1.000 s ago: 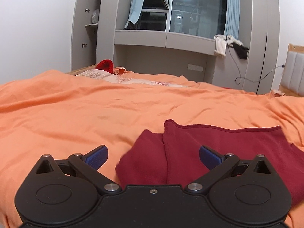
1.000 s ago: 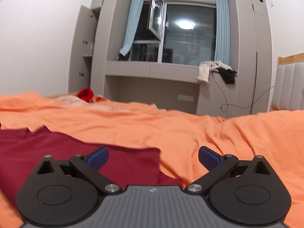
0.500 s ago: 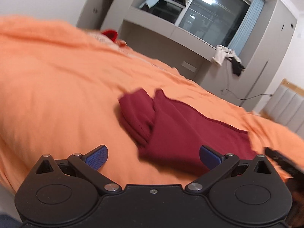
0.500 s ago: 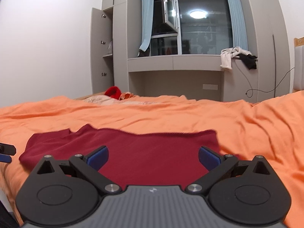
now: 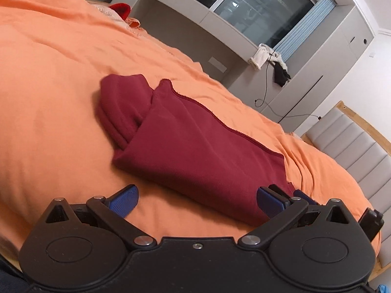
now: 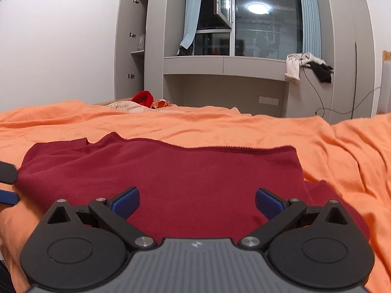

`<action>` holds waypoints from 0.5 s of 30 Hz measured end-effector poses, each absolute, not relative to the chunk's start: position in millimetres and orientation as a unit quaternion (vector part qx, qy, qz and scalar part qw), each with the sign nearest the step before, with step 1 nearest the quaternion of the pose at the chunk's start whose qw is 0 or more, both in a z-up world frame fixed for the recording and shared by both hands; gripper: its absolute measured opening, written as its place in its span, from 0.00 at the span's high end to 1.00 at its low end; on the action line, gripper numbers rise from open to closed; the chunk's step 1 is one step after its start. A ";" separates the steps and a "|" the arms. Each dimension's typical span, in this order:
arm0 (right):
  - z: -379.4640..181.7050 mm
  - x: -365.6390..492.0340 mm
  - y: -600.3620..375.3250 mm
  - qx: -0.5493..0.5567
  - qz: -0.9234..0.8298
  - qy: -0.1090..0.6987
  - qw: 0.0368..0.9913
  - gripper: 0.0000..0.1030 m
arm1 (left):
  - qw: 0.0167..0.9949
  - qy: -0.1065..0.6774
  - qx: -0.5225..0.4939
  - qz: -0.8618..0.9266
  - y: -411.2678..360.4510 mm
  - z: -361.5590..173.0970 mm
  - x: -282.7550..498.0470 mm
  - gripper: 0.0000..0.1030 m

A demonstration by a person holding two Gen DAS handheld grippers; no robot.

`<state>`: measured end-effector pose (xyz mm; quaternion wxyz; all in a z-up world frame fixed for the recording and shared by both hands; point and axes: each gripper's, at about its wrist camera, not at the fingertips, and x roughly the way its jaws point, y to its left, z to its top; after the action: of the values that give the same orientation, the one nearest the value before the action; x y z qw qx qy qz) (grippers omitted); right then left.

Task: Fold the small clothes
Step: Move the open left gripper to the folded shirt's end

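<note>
Both grippers pulled back and up; left gripper (image 5: 196,199) rolled sideways, right gripper (image 6: 197,201) now centred over maroon garment (image 6: 158,171). Fingers spread wide on both, holding nothing. Garment lies on orange bed (image 6: 244,127), partly folded; one sleeve still sticks out.

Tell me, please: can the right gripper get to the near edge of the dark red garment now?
Probably yes. The right gripper is open just above the dark red garment, and nothing lies between them on the orange bedcover.
</note>
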<state>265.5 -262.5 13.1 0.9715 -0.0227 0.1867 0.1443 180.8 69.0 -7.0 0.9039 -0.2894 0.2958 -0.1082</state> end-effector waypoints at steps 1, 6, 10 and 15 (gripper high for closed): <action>11.7 266.2 -263.6 -0.020 0.146 0.189 0.971 0.00 | 0.903 0.302 -0.286 -0.106 65.1 -6.8 186.3 0.01; 5.4 266.4 -262.4 -0.017 0.142 0.199 0.969 0.00 | 0.906 0.326 -0.261 -0.072 48.2 -3.4 222.3 0.01; 2.3 264.8 -257.8 -0.023 0.128 0.201 0.971 0.00 | 0.903 0.337 -0.258 -0.061 49.1 1.4 254.4 0.01; 6.3 262.6 -247.7 -0.015 0.107 0.193 0.975 0.00 | 0.912 0.285 -0.289 -0.063 64.4 -9.9 256.3 0.01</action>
<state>262.6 -247.7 6.3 0.9753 -0.0149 0.1931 0.1066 256.3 64.4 -9.9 0.9117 -0.2893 0.2848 -0.0630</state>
